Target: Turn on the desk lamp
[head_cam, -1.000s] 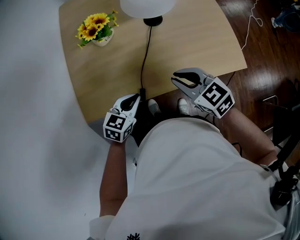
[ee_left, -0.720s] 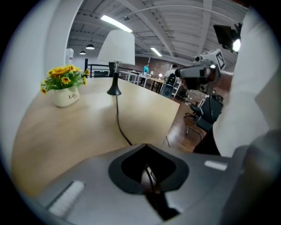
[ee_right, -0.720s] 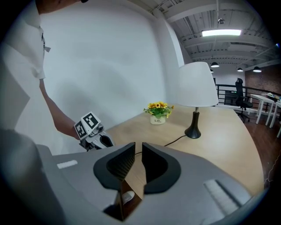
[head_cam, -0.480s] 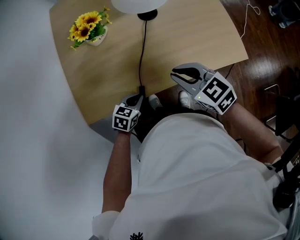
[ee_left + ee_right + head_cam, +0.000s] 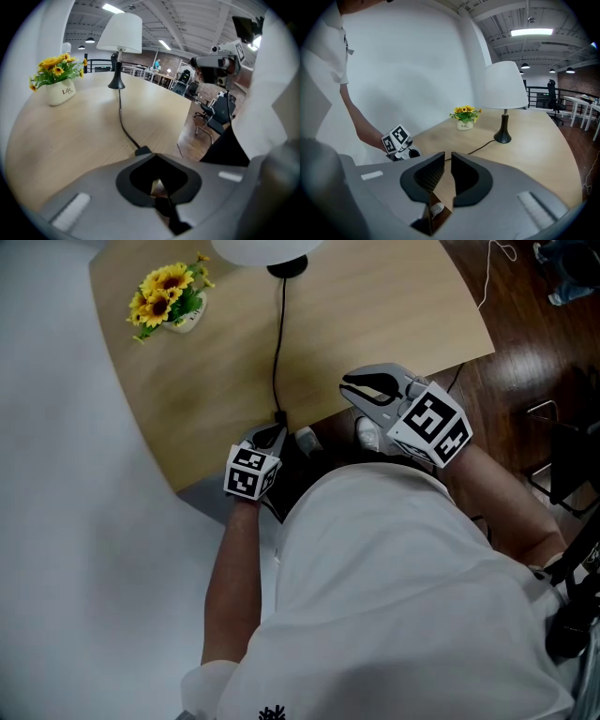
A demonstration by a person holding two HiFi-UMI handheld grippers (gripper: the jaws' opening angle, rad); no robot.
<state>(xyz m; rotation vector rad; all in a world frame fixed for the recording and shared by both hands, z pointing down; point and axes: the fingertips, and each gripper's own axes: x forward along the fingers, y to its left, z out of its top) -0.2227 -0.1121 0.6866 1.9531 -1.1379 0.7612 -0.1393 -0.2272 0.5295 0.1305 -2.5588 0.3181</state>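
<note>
The left claw [image 5: 271, 436] is pinched shut with nothing in it, its tip at the table [image 5: 375, 324] edge, just short of the switch [image 5: 279, 418] on the cord [image 5: 276, 343]. The right claw [image 5: 346, 391] hovers over the near edge farther right, its jaws a narrow slit apart and empty. The lamp [image 5: 268, 249] stands at the far side, where the cord ends. Flowers [image 5: 165, 298] sit to its left.

The white flower pot [image 5: 61, 92] on the desk [image 5: 70, 140] bears the word "Life" in dark script; in the right gripper view that print is too small to read; cubes on the left tool [image 5: 273, 433] and right tool [image 5: 348, 390] show black-and-white square code markers.
</note>
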